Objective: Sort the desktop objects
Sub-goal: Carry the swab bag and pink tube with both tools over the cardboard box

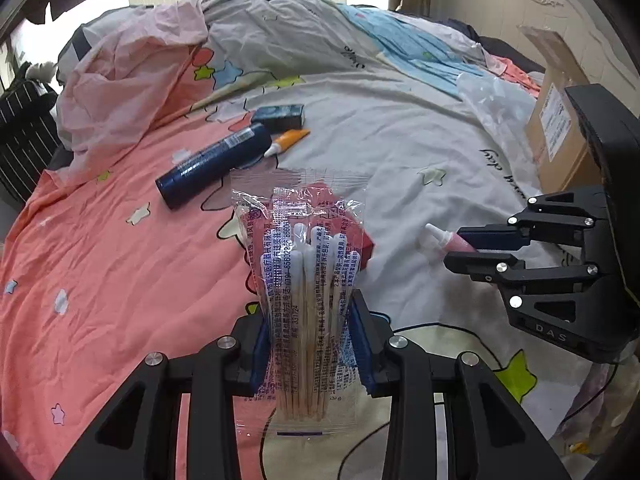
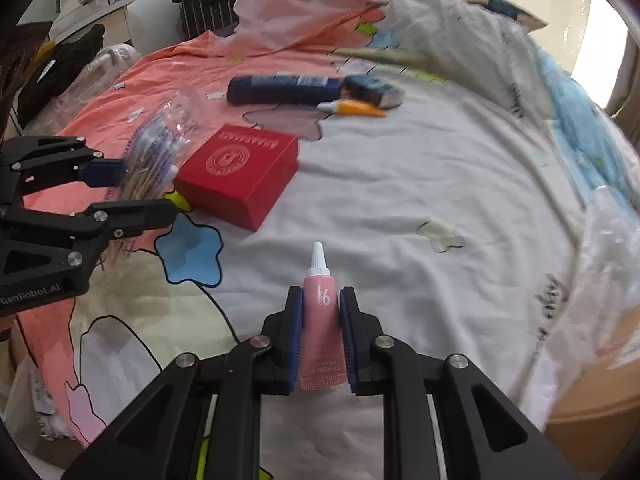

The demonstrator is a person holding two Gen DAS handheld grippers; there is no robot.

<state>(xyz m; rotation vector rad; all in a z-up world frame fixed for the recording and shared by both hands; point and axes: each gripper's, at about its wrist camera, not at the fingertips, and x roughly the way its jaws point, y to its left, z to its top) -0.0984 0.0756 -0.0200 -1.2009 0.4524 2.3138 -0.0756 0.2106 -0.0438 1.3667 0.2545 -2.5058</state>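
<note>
Between our left fingers: the left gripper (image 1: 312,344) is clamped on a clear bag of cotton swabs (image 1: 306,300), which stands upright between the blue pads, swab tips up.
Bag contents: wooden-stick swabs, bunched together inside the printed wrapper.
Our right side: the right gripper (image 2: 320,338) is clenched on a pink tube (image 2: 321,320), white nozzle pointing forward past the fingertips.
Just beyond the swabs: a red box (image 2: 240,174) lies flat on the bedspread (image 2: 400,200), lid closed; we cannot tell what is inside.
Farther off: a dark blue bottle (image 1: 214,166) lies on its side, an orange tube (image 1: 286,142) touching it, a small dark box (image 1: 280,114) just beside.
Far right edge: a cardboard box (image 1: 560,128).
</note>
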